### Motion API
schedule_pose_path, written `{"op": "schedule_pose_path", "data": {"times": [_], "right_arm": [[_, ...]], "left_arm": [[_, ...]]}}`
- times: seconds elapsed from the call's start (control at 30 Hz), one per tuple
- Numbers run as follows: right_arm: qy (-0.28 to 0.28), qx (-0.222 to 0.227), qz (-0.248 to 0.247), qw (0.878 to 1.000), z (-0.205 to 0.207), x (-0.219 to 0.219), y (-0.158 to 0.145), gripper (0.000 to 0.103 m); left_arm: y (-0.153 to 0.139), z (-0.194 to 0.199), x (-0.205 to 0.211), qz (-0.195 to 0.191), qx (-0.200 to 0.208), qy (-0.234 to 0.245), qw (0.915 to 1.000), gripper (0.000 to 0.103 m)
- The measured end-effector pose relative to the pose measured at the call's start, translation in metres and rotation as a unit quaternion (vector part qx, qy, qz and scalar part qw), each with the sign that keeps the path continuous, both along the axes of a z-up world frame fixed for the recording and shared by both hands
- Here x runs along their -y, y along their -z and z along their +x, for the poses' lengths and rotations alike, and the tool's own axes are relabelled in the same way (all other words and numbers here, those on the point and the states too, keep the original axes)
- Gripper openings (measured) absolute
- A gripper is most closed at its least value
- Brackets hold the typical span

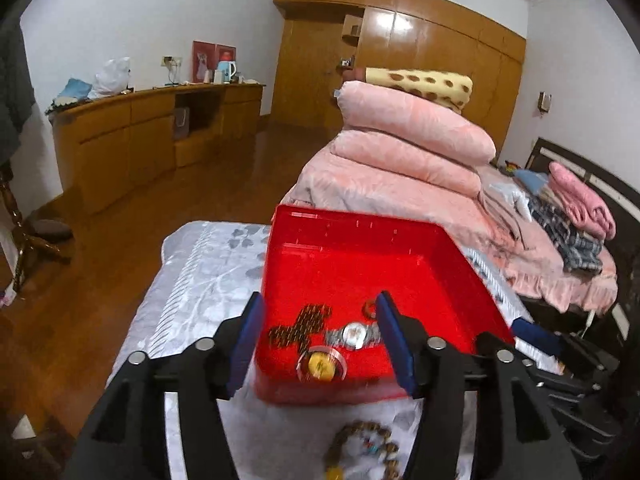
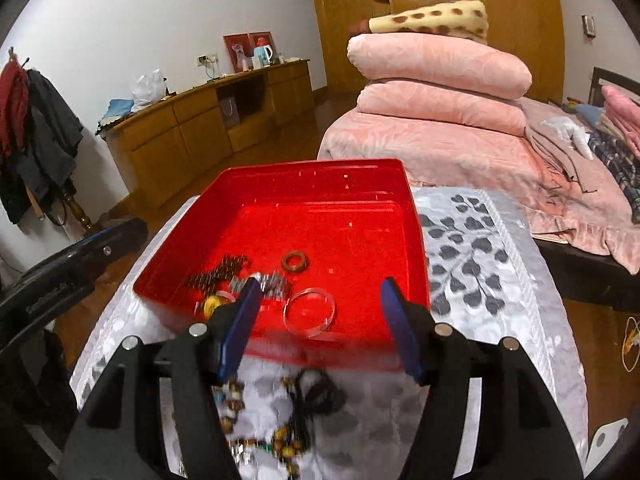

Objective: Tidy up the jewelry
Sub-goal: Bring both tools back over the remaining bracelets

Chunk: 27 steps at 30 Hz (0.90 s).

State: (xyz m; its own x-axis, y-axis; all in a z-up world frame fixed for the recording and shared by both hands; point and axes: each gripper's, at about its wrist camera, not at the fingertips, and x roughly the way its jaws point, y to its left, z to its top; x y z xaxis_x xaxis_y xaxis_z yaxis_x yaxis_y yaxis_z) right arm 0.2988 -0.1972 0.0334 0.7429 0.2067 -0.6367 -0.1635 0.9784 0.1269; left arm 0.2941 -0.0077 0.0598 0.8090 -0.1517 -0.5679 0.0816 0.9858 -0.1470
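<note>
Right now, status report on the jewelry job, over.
Both tongs, left and right, open, empty. Watch, ring in red tray. Bead necklace still on cloth. Nothing blocking.

A glossy red plastic tray (image 2: 280, 208) is set on a silvery, satin-sheened cloth (image 2: 480, 264) with a grey leaf print. A polished metal watch (image 1: 354, 335), a clear plastic ring (image 2: 309, 312) and a wooden ring (image 2: 295, 261) are seen inside. Matt black plastic and blue pads (image 1: 390, 336) are shown on both grippers. The floor (image 1: 100, 280) is glossy wood.
</note>
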Motion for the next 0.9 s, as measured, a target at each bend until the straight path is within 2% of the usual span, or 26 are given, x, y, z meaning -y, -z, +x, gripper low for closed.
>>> {"op": "schedule_pose_path", "data": {"times": [0.1, 0.23, 0.3, 0.4, 0.7, 0.9], "right_arm": [[-0.002, 0.0, -0.002, 1.0, -0.02, 0.003, 0.005, 0.062], [-0.002, -0.006, -0.005, 1.0, -0.044, 0.008, 0.016, 0.068], [-0.001, -0.011, -0.005, 1.0, -0.052, 0.009, 0.021, 0.074], [0.001, -0.022, -0.011, 1.0, -0.063, 0.009, 0.027, 0.089], [0.006, -0.052, -0.04, 0.998, -0.082, -0.001, 0.042, 0.095], [0.003, -0.069, -0.031, 0.997, -0.083, -0.001, 0.05, 0.096]], "left_arm": [[0.006, -0.016, 0.0, 0.013, -0.002, 0.001, 0.9999, 0.075], [0.017, -0.036, -0.002, 0.02, -0.008, 0.011, 0.9997, 0.089], [0.023, -0.044, -0.002, 0.03, -0.013, 0.006, 0.9994, 0.091], [0.031, -0.054, -0.003, 0.042, -0.02, -0.006, 0.9989, 0.095], [0.048, -0.077, -0.003, 0.061, -0.037, -0.003, 0.9974, 0.097], [0.058, -0.082, -0.009, 0.059, -0.053, -0.008, 0.9968, 0.097]]}}
